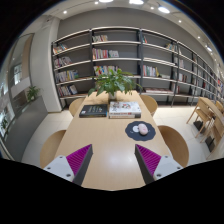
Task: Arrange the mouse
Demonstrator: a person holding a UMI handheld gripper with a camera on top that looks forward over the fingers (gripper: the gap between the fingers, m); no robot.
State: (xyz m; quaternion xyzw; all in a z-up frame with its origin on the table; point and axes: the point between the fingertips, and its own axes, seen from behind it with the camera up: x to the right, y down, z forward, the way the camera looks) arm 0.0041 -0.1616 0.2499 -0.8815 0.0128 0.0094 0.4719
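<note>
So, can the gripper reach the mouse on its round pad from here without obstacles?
Probably yes. The gripper has its fingers open, and the mouse lies on the dark mouse pad beyond the right finger, with bare table between. The books and plant sit farther back.

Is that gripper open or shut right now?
Open: the gripper fingers stand wide apart, bare table between them; the mouse lies beyond.

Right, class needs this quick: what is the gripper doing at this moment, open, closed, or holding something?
Gripper: jaws open, holding nothing; the mouse sits on its dark round mat on the table, beyond the jaws.
</note>
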